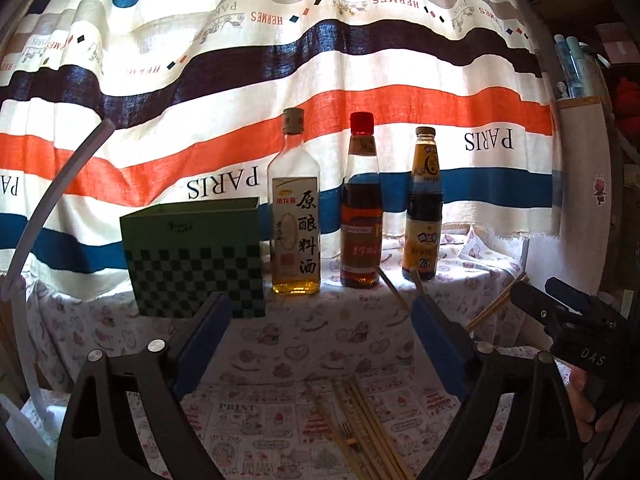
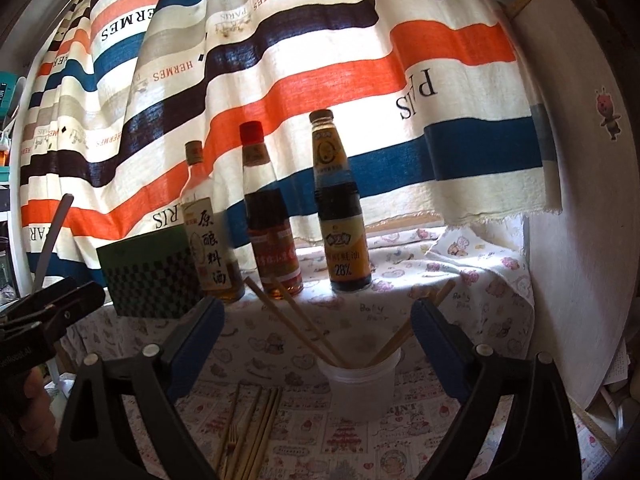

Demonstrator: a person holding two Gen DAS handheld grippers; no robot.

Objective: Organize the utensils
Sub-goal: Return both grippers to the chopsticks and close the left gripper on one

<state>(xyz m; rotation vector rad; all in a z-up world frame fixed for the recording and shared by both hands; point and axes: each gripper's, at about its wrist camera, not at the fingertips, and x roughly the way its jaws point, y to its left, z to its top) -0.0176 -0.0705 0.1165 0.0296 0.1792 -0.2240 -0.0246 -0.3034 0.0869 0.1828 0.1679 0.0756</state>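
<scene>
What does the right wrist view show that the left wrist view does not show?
Only the right wrist view shows the translucent plastic cup with chopsticks standing in it. Only the left wrist view shows the white curved tube at the left. Both show the green checkered box, three sauce bottles, loose chopsticks on the cloth, and an open gripper: left, right.

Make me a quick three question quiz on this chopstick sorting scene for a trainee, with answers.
1. True or false: both grippers are open.
2. How many bottles stand by the curtain?
3. Where do loose chopsticks lie: A on the tablecloth, B in the green box?

Key:
1. True: left gripper, right gripper.
2. Three: cooking wine bottle, red-capped bottle, dark sauce bottle.
3. A: loose chopsticks, tablecloth; others stand in the plastic cup.
</scene>
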